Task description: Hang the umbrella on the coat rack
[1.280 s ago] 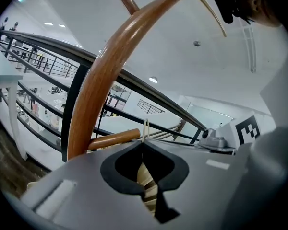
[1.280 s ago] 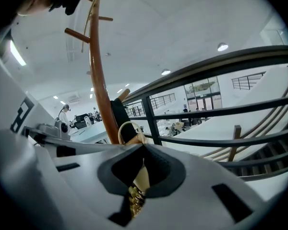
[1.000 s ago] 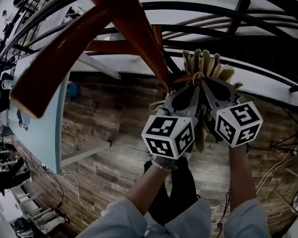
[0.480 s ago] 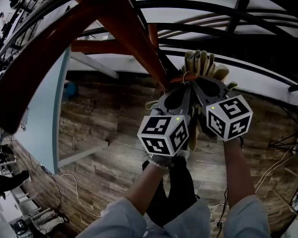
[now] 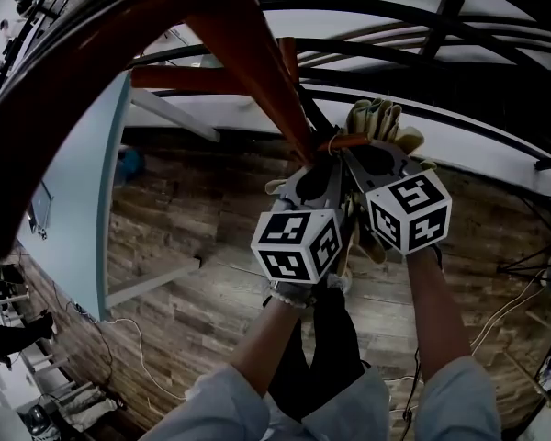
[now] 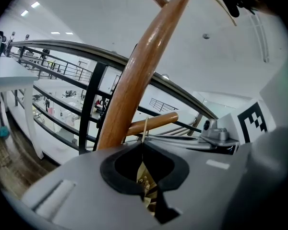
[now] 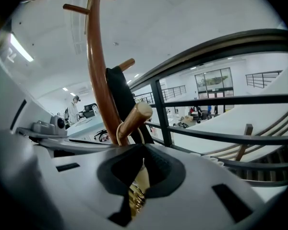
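A folded beige umbrella (image 5: 378, 118) hangs between both grippers, right against the brown wooden coat rack (image 5: 248, 53). Its thin strap loop (image 7: 119, 131) lies round a short wooden peg (image 7: 134, 116) of the rack. My left gripper (image 5: 323, 157) and right gripper (image 5: 354, 154) stand side by side just under that peg, both shut on the umbrella's top. In the left gripper view the strap (image 6: 145, 128) rises from the left gripper (image 6: 143, 145) to the peg (image 6: 151, 123). Beige fabric (image 7: 138, 190) shows between the jaws of the right gripper (image 7: 143, 147).
A black railing (image 5: 413, 58) runs behind the rack. A dark garment (image 7: 117, 99) hangs on the rack pole. Below lie a wooden floor (image 5: 184, 246) with cables and a pale blue table (image 5: 83, 237) at the left. A person in white (image 7: 76, 110) stands far off.
Both grippers and the umbrella have shifted slightly up and left, closer to the rack's peg. Both stay shut.
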`<state>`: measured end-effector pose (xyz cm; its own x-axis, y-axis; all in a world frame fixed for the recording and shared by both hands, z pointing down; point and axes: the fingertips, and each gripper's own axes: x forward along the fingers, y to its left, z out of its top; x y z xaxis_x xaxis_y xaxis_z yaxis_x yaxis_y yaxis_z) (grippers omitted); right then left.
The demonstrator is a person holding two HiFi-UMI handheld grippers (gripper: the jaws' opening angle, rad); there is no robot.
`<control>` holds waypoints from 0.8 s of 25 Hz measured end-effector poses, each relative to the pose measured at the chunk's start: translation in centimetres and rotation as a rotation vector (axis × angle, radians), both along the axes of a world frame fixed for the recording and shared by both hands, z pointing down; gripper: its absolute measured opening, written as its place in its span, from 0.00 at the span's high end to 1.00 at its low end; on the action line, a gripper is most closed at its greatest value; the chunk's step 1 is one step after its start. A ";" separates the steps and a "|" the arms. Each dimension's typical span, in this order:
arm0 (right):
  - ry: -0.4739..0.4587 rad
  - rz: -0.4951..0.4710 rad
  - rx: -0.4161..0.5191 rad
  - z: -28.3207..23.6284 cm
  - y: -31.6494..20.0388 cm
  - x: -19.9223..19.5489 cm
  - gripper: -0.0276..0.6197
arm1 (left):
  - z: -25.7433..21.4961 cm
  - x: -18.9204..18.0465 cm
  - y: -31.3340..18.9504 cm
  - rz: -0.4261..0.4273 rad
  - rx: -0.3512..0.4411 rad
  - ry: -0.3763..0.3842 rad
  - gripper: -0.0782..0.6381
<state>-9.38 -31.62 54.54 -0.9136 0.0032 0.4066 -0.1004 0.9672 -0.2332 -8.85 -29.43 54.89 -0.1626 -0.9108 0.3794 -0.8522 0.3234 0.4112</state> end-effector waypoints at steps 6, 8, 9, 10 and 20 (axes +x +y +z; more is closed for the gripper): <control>0.018 -0.022 0.008 0.3 0.5 -1.0 0.95 | 0.3 -0.9 0.3 0.024 -0.025 -0.007 0.88; 0.019 -0.022 0.011 0.4 0.6 -0.9 0.95 | 0.4 -0.8 0.4 0.035 -0.032 -0.013 0.88; 0.019 -0.022 0.012 0.4 0.6 -0.8 0.95 | 0.5 -0.7 0.4 0.042 -0.036 -0.021 0.88; 0.019 -0.022 0.011 0.5 0.6 -0.8 0.95 | 0.5 -0.6 0.4 0.049 -0.041 -0.030 0.88; 0.080 -0.054 0.096 0.8 1.7 -0.7 0.95 | 0.7 -0.2 1.4 0.133 -0.081 -0.034 0.88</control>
<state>-10.05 -29.89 55.33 -0.8777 0.0093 0.4792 -0.0618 0.9893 -0.1323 -9.04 -27.98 55.61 -0.0564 -0.8917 0.4492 -0.9028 0.2376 0.3584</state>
